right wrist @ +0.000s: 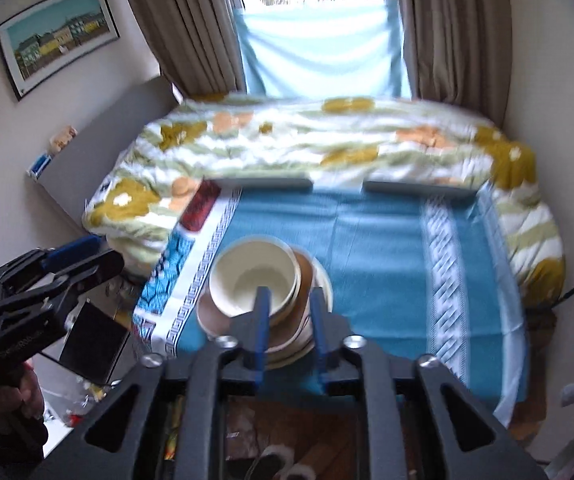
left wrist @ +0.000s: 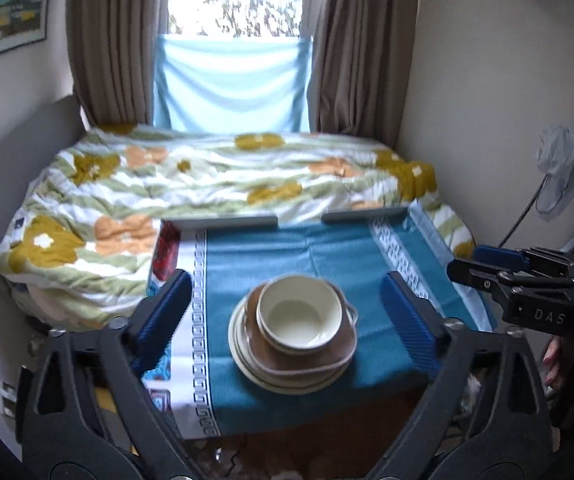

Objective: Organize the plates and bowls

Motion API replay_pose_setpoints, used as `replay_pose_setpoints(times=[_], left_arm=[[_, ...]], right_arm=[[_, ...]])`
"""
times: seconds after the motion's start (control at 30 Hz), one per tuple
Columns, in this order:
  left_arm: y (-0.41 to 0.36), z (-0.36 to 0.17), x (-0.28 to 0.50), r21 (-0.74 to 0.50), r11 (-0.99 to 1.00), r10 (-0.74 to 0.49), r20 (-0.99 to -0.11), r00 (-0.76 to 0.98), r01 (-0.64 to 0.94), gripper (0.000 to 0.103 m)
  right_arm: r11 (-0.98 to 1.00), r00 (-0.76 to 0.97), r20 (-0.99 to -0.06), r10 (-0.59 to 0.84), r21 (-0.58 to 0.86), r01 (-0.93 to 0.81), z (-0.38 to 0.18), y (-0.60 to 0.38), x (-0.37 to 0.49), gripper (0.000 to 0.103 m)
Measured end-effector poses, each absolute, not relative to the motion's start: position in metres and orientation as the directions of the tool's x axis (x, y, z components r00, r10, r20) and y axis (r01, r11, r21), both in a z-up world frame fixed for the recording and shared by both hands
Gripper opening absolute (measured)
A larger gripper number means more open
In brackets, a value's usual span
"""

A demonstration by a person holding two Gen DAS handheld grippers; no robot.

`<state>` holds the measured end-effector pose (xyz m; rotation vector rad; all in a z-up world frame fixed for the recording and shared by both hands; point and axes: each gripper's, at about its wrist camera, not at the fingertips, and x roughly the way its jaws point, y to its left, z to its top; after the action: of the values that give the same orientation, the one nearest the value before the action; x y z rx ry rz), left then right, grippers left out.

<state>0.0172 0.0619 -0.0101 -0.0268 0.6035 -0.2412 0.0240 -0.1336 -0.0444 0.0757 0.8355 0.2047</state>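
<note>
A cream bowl [left wrist: 301,312] sits on top of a stack of brown and cream plates [left wrist: 293,364] on the blue tablecloth [left wrist: 319,248]. My left gripper [left wrist: 287,312] is open, its blue pads wide apart, and hangs above and short of the stack. In the right wrist view the same bowl [right wrist: 253,274] and plates [right wrist: 287,344] lie just beyond my right gripper [right wrist: 287,300], whose blue fingers [right wrist: 262,320] stand a narrow gap apart with nothing between them. The right gripper also shows at the right edge of the left wrist view [left wrist: 483,264].
The small table stands against a bed with a flowered duvet [left wrist: 207,176]. Two grey bars [left wrist: 227,222] lie along the table's far edge. A red box [left wrist: 165,252] stands at the far left corner. Curtains and a window are behind; wooden floor is below.
</note>
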Motion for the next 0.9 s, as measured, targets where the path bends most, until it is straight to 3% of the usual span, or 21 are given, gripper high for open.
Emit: replay_pose_setpoints(times=[0.03,0.1,0.13,0.27,0.33,0.5,0.9], left_arm=[[0.062,0.000,0.010,-0.090,0.973,-0.230,-0.516,0.825,0.214,0.102],[0.062,0.015,0.003,-0.084,0.977,-0.211,-0.467,0.859,0.195,0.102],[0.062,0.020,0.000,-0.081,0.980,-0.196,-0.450,0.871,0.179,0.103],[0.061,0.029,-0.008,-0.077,0.987,-0.160,-0.403,0.901,0.140,0.103],[0.060,0.030,-0.012,-0.080,0.986,-0.166,-0.390,0.906,0.146,0.103],[0.053,0.025,-0.020,-0.053,0.989,-0.151,-0.365,0.919,0.142,0.103],[0.043,0.021,-0.021,-0.020,0.992,-0.128,-0.337,0.933,0.128,0.103]], right_arm=[[0.978,0.679,-0.703,0.209,0.150,-0.146,-0.035,-0.138,0.020,0.071],[0.979,0.728,-0.656,0.202,0.151,-0.136,-0.018,-0.145,0.011,0.091],[0.982,0.750,-0.635,0.189,0.145,-0.125,-0.011,-0.148,0.006,0.093],[0.993,0.800,-0.590,0.113,0.094,-0.071,0.004,-0.150,-0.006,0.095],[0.997,0.828,-0.557,0.068,0.058,-0.043,0.009,-0.150,-0.013,0.102],[0.999,0.886,-0.464,-0.027,-0.036,0.012,0.013,-0.145,-0.028,0.102],[0.999,0.882,-0.469,-0.050,-0.019,0.047,0.005,-0.150,-0.027,0.102]])
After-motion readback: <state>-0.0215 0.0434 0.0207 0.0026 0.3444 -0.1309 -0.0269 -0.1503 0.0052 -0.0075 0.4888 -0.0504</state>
